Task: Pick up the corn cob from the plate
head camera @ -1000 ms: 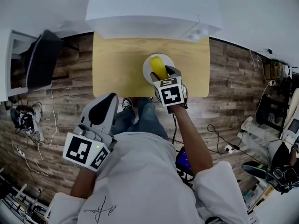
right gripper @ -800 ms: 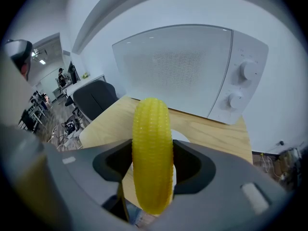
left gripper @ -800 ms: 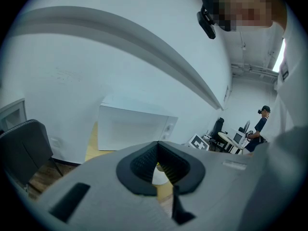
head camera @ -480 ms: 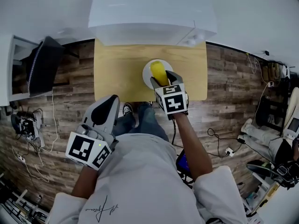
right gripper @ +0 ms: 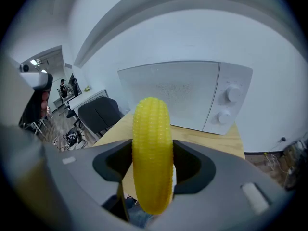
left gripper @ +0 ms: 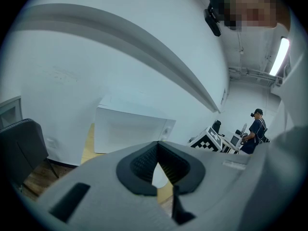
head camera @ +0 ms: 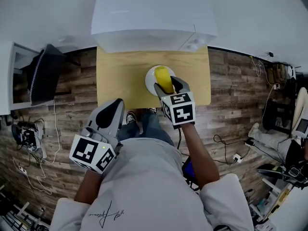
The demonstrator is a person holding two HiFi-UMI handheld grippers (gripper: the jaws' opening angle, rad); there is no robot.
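We look down on a wood-plank floor (head camera: pixel 72 109) and, on it, a pale wooden counter (head camera: pixel 120 76). A white microwave (head camera: pixel 154 13) fills the counter's back edge; the right gripper view shows its two dials (right gripper: pixel 227 105). A dark chair (head camera: pixel 43 66) stands on the floor beyond the counter's left edge.

A white plate (head camera: pixel 150 78) lies near the counter's front edge, a little right of its middle. Our right tongs (head camera: pixel 167 83) reach over that front edge to the plate and are clamped on the yellow corn cob (head camera: pixel 163 78). In the right gripper view the tongs (right gripper: pixel 153 162) have one dark pad (right gripper: pixel 113 162) pressed against each side of the cob (right gripper: pixel 153 148), which stands lengthwise between them, both ends sticking out past the grip. The cob sits directly over the plate; we cannot tell whether it touches it.

Our left tongs (head camera: pixel 114 105) hang off the counter, just in front of its front edge towards the left corner, above the floor. In the left gripper view they (left gripper: pixel 158 170) are closed, tips meeting, with nothing between them
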